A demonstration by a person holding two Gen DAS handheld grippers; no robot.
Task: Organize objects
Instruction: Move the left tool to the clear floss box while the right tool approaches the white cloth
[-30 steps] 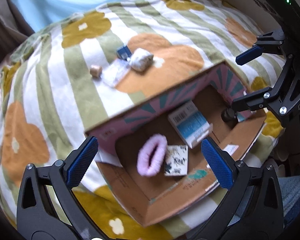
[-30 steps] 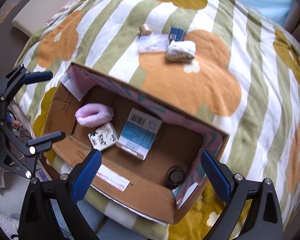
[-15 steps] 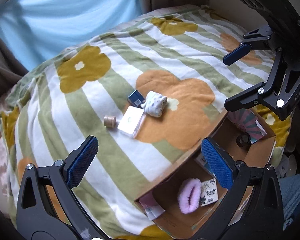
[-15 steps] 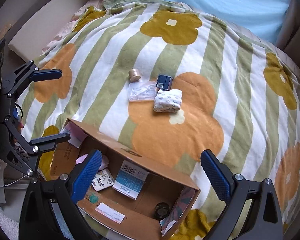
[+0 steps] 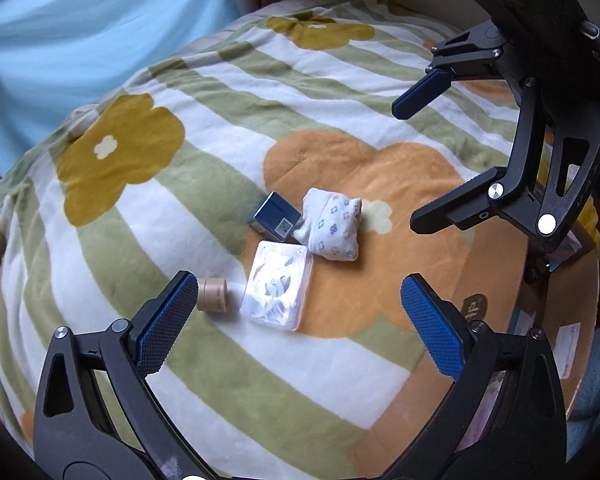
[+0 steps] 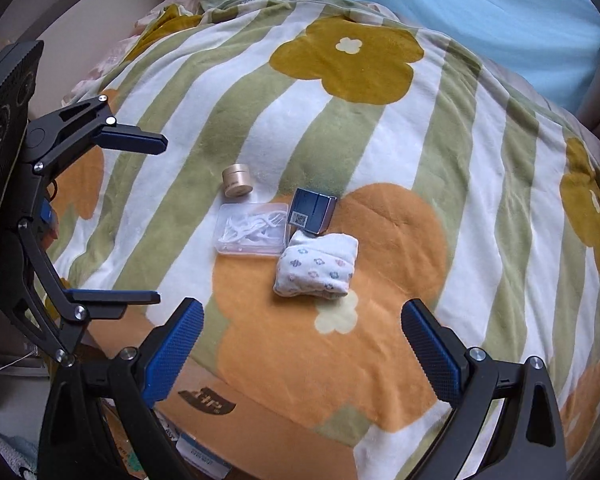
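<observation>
Several small objects lie together on a striped flower blanket (image 5: 188,208) (image 6: 380,160): a beige round jar (image 5: 213,295) (image 6: 237,179), a clear plastic case of white picks (image 5: 277,285) (image 6: 253,229), a dark blue box (image 5: 277,217) (image 6: 311,210) and a folded white cloth with small flowers (image 5: 332,223) (image 6: 316,266). My left gripper (image 5: 296,324) (image 6: 134,220) is open and empty, just short of the clear case. My right gripper (image 6: 302,350) (image 5: 424,152) is open and empty, a little short of the cloth. A cardboard box (image 6: 236,416) (image 5: 540,320) sits at the near edge, mostly hidden.
A light blue sheet (image 5: 80,32) (image 6: 480,12) lies beyond the blanket. A beige headboard or wall (image 6: 100,28) stands at the far left in the right wrist view. The blanket around the objects is bare.
Both grippers have risen from over the open cardboard box and moved forward toward the objects on the blanket. The box has slid to the near edge of both views. Both stayed open.
</observation>
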